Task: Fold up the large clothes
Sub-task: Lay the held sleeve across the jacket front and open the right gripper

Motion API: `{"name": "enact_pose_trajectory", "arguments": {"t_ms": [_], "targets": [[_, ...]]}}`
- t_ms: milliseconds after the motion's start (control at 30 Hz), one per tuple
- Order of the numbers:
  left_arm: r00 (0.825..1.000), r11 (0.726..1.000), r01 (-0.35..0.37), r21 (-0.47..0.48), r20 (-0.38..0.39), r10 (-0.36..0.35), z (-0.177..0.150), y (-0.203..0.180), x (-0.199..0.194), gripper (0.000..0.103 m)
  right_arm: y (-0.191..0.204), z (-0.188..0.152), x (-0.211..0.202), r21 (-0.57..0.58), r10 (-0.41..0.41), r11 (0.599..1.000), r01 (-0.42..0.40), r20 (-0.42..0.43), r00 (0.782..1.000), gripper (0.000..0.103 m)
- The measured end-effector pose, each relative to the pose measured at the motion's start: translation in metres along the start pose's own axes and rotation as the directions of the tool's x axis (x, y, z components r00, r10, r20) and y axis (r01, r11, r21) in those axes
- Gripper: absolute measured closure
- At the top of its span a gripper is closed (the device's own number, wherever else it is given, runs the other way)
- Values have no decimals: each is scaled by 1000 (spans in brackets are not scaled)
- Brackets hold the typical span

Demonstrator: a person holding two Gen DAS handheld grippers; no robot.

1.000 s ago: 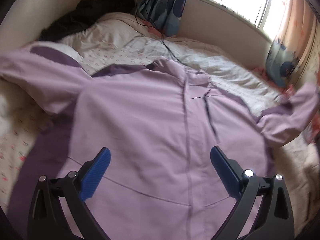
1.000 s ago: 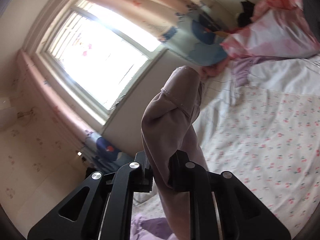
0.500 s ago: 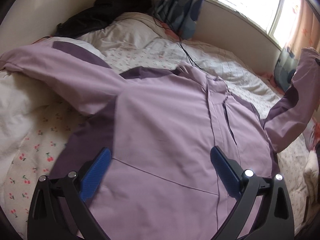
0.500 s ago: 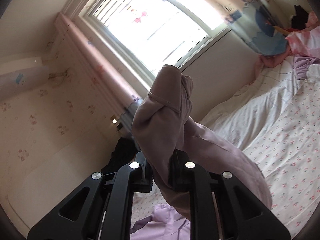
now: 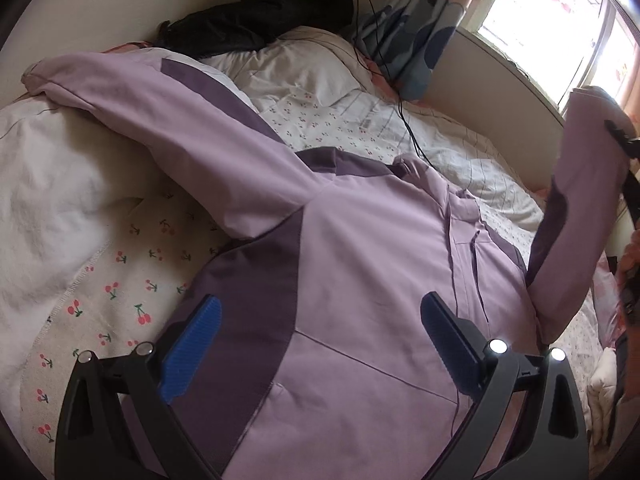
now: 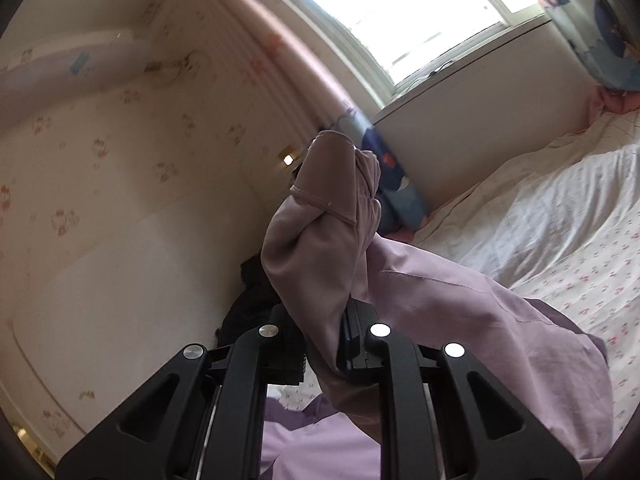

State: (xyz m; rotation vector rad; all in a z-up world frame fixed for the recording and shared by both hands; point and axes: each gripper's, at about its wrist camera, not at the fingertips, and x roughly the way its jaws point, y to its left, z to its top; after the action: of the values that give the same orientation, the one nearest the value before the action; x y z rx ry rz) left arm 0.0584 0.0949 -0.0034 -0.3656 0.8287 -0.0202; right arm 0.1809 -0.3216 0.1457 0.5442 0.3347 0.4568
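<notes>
Smooth lilac jacket, bunched cuff in right tool

In the right wrist view, the right gripper has its fingertips buried under the bunched lilac sleeve clamped between them, so the pads cannot be seen. Beyond the sleeve, the wall and window frame are smeared by motion blur. In the left wrist view, the jacket runs past the bottom edge below the left gripper, its hem unseen. To that gripper's right, the other tool is cut off by the frame.
</notes>
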Motion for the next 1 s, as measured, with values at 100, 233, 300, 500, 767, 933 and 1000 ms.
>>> {"name": "enact_pose_trajectory", "arguments": {"t_ms": [100,233,300,500,767,933,1000], "targets": [[1000,1000,-4,-12,-1,4,1,6,-1,7,13,-32,25,3,17,1000,-17,-48,999,90],[1000,999,-1,-46,-6,0,3,17,-1,7,23,-77,58,10,22,1000,-21,-116,993,90],[1000,998,2,-60,-13,-3,4,21,0,7,28,-101,73,-5,16,1000,-17,-161,987,90],[1000,997,12,-81,-26,-14,5,27,2,7,40,-170,116,-87,-36,996,11,-289,957,90],[999,995,22,-96,-39,-26,5,30,4,7,26,-233,154,-111,-98,992,55,-424,900,86],[997,992,38,-123,-66,-47,5,34,9,7,21,-264,181,-105,-110,992,62,-553,826,63],[995,989,46,-139,-79,-57,5,37,11,7,28,-271,182,-122,-96,992,28,-597,797,46]]}}
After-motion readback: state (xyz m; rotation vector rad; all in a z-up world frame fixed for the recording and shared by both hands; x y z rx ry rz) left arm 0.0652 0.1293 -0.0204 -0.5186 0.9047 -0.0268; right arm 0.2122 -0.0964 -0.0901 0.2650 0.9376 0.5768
